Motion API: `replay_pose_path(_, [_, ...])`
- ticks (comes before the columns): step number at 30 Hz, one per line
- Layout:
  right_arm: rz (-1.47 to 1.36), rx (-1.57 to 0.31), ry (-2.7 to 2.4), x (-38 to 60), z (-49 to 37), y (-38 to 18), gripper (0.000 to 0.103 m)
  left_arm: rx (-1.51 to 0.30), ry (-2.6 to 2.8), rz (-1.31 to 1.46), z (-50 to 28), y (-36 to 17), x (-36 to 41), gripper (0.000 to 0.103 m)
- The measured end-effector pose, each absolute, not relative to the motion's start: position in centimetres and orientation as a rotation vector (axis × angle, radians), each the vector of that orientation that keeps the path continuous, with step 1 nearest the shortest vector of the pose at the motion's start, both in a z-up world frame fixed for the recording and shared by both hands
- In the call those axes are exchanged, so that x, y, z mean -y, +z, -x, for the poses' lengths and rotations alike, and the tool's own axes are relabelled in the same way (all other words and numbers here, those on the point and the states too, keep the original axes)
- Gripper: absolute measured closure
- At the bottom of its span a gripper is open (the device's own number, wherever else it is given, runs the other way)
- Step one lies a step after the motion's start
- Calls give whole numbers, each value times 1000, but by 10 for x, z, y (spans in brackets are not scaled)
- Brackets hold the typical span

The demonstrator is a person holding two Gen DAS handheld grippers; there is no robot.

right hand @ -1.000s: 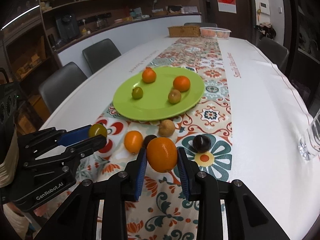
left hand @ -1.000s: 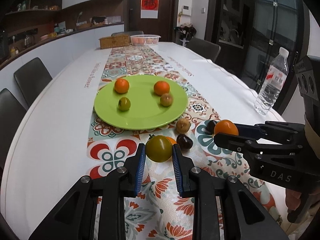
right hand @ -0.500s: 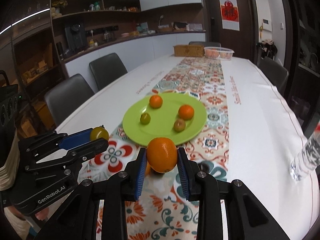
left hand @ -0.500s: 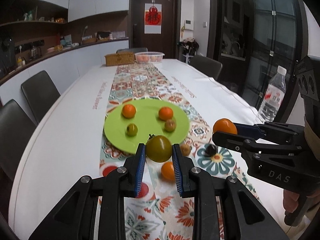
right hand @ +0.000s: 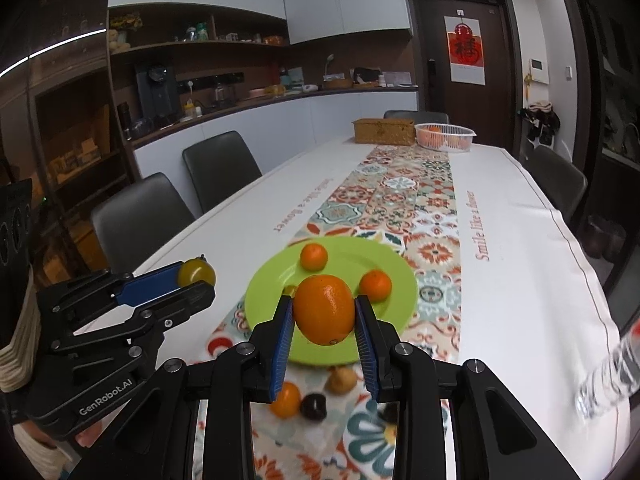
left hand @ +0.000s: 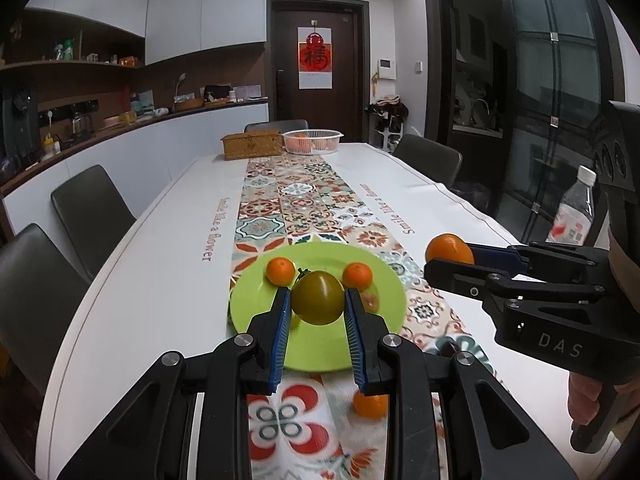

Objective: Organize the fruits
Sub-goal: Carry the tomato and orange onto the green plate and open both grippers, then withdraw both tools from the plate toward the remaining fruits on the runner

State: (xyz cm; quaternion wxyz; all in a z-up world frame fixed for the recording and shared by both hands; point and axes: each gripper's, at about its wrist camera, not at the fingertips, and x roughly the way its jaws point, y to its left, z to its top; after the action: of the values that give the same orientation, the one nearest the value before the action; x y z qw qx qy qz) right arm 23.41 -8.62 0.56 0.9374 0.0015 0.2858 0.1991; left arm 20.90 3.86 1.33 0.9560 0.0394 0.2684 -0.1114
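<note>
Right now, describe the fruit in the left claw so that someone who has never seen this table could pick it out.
Find the long white table with its patterned runner and the green plate. Two claws are raised in front of that plate; the left claw is shut on a green tomato. It is round, olive-green and has a small dark stem, while the right claw's orange and the nearby fruits are orange.

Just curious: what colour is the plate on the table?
Bright lime green. The plate shows best in the right wrist view.
</note>
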Motion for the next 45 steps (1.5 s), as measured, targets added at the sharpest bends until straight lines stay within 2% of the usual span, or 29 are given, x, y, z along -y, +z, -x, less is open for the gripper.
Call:
replay_pose_path(11, [17, -648, 430, 65, -297, -1, 72, -642, -244, -20, -273, -4, -56, 76])
replay_pose_path(26, [42, -811, 405, 45, -367, -51, 72, -833, -244, 61, -347, -55, -75, 76])
replay_pose_path(28, [37, -818, 406, 46, -370, -53, 71, -829, -236, 54, -346, -58, -75, 74])
replay_pose_path(30, [33, -819, 403, 47, -370, -54, 71, -820, -233, 43, -343, -59, -74, 65])
replay_pose_path(40, [37, -736, 392, 64, -328, -34, 69, -764, -197, -17, -296, -39, -67, 63])
replay_pose_path(45, [20, -688, 403, 75, -298, -17, 64, -718, -197, -25, -265, -20, -59, 58])
